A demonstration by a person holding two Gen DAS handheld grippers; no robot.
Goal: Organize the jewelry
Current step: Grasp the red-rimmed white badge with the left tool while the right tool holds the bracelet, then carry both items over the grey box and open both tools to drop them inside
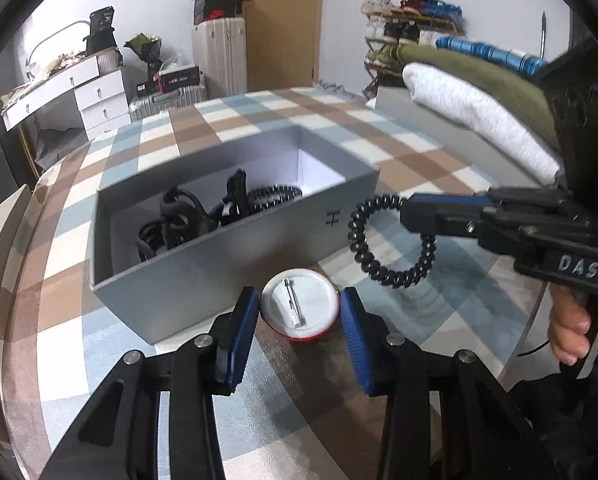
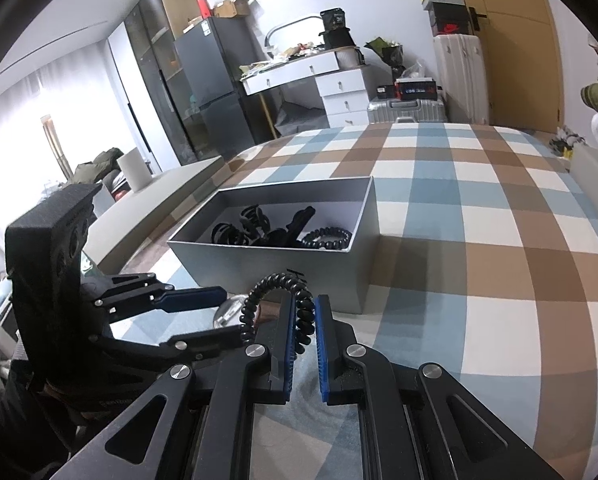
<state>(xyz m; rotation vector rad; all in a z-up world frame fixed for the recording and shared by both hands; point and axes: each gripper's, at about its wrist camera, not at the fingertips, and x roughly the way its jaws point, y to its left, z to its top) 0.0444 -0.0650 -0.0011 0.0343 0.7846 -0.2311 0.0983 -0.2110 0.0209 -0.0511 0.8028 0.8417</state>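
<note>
A grey open box (image 1: 235,240) sits on the checked tablecloth and holds several black hair clips and a black coil tie (image 1: 275,194); it also shows in the right wrist view (image 2: 283,268). A round pin badge (image 1: 299,304) lies face down, white back and pin up, between the blue pads of my left gripper (image 1: 299,312). The pads stand at its two sides, open. My right gripper (image 2: 302,316) is shut on a black spiral hair tie (image 2: 283,300), held above the table just right of the box. In the left wrist view the tie (image 1: 391,240) hangs from the right gripper (image 1: 415,210).
Folded white and green cloth (image 1: 479,116) lies on the table's right side. A beige ledge (image 2: 167,200) runs beyond the table's left edge. Drawers, suitcases and a door stand behind the table.
</note>
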